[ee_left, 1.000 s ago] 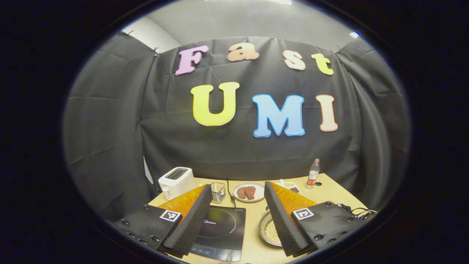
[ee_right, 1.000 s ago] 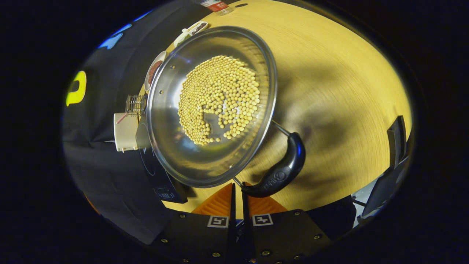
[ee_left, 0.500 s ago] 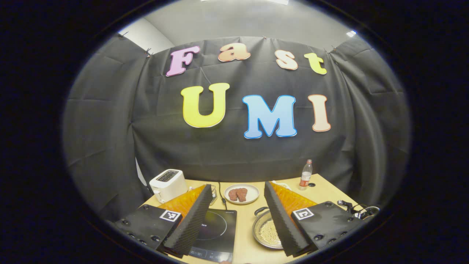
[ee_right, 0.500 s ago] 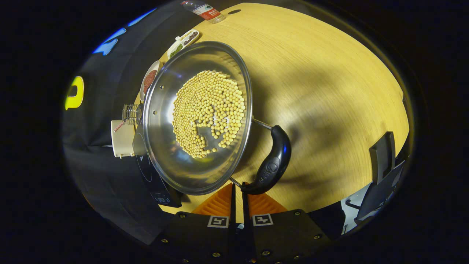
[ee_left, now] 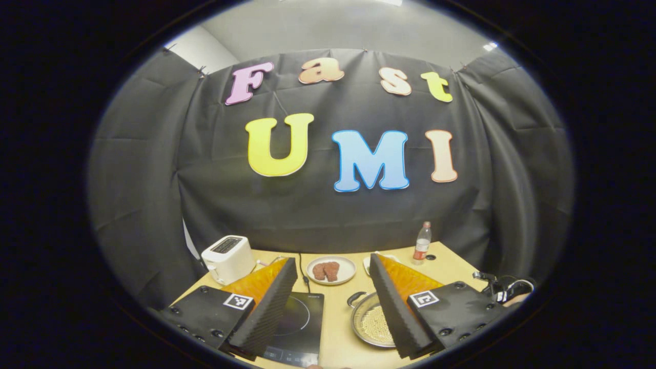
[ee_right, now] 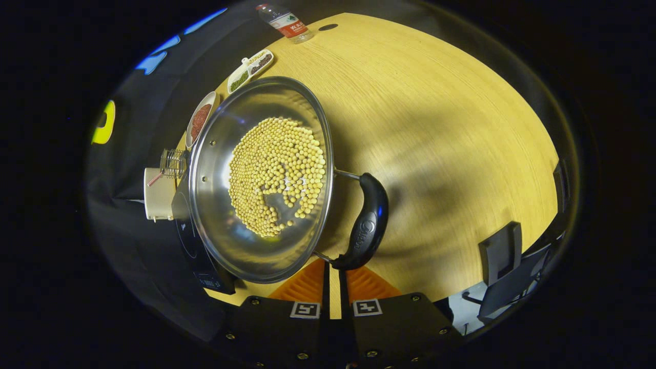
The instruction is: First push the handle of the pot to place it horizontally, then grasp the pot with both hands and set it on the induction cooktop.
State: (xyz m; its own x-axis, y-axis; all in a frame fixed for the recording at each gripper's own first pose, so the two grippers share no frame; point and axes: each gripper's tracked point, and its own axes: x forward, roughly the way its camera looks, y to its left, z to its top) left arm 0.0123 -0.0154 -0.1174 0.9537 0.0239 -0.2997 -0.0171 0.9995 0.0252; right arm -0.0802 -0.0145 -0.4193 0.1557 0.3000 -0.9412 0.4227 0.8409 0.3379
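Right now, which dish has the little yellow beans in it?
The big shiny metal pot with the black handle. The round plate holds brown meat, and the small divided dish holds green and dark bits.

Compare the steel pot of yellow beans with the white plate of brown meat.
The shiny round steel pot holds many small yellow beans; the white round plate holds brown meat pieces. The pot has black handles at its rim; the plate has none. The pot lies right of the black induction cooktop, nearer the camera; the plate sits farther back. Both rest on the wooden table.
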